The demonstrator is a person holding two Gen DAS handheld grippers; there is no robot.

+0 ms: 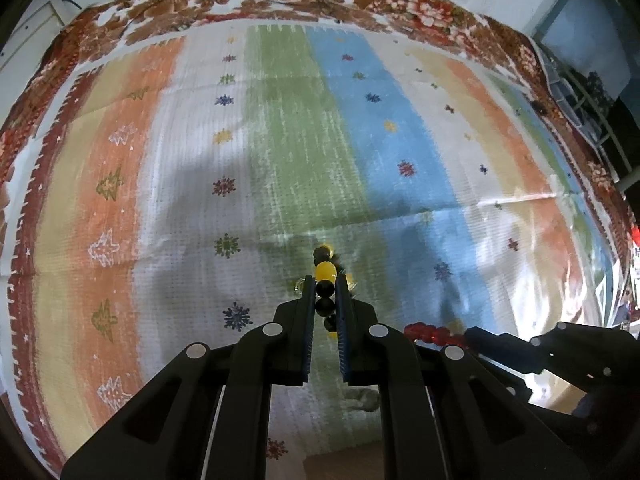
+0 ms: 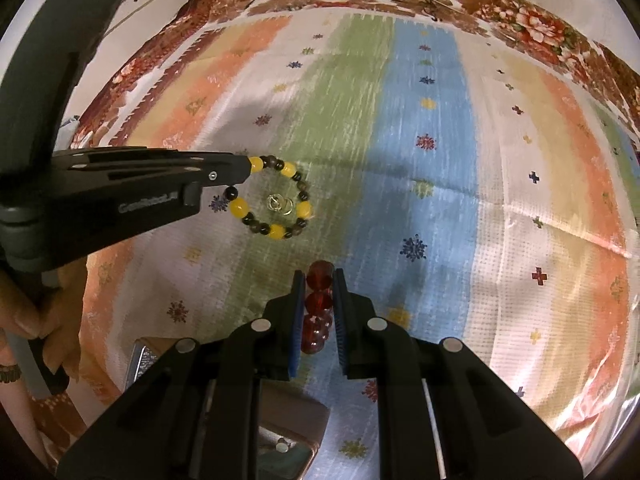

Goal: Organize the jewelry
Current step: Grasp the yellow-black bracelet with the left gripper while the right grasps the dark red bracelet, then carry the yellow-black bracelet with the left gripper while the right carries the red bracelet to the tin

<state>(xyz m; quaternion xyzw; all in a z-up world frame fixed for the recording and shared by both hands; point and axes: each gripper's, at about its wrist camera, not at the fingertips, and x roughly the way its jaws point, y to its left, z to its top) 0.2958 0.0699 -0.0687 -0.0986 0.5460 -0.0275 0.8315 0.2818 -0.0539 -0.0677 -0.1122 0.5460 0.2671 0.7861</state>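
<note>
My left gripper (image 1: 322, 280) is shut on a bracelet of yellow and dark beads (image 1: 325, 270), raised above the striped cloth. In the right wrist view that bracelet (image 2: 298, 210) hangs as a ring from the left gripper (image 2: 244, 168), which reaches in from the left. My right gripper (image 2: 318, 274) is shut on a red bead bracelet (image 2: 319, 302), also off the cloth. The red beads (image 1: 428, 332) show in the left wrist view next to the right gripper (image 1: 470, 334). A small shiny gold trinket (image 2: 280, 203) lies on the cloth below the yellow bracelet.
A striped tablecloth (image 1: 280, 120) with a floral border covers the table. An open box with a brown rim (image 2: 310, 456) and a silver item (image 2: 140, 364) sit at the near edge under my right gripper. A hand (image 2: 24, 320) holds the left gripper's handle. Shelving (image 1: 580, 100) stands far right.
</note>
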